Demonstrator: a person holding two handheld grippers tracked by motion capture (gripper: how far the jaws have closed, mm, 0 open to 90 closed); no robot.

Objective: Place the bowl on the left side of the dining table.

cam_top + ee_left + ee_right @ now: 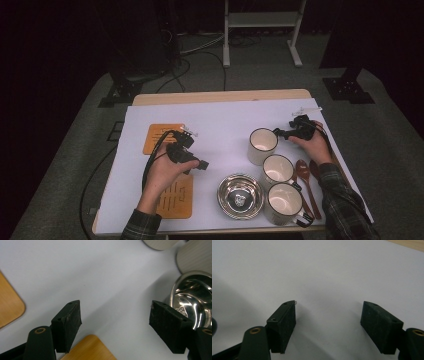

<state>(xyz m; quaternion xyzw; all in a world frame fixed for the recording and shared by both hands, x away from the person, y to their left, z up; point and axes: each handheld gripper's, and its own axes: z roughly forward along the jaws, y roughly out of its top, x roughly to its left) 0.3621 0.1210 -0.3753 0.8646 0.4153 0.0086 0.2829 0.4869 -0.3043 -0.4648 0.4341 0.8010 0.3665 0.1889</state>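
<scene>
The left claw [201,165] is being held in the left hand [165,172], with the forearm being brought in from the bottom edge and a plaid sleeve being worn at the wrist. Its jaws are being kept wide apart with nothing between the pads [71,322]. The right claw [280,133] is being gripped by the right hand [315,145], with the plaid-sleeved forearm being stretched out behind it. Its jaws are being kept spread too, and nothing is being pressed by the pads [285,322]. A cable is being trailed behind each claw.

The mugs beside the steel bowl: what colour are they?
The mugs are cream-white with dark rims, seen best in the high view.
</scene>
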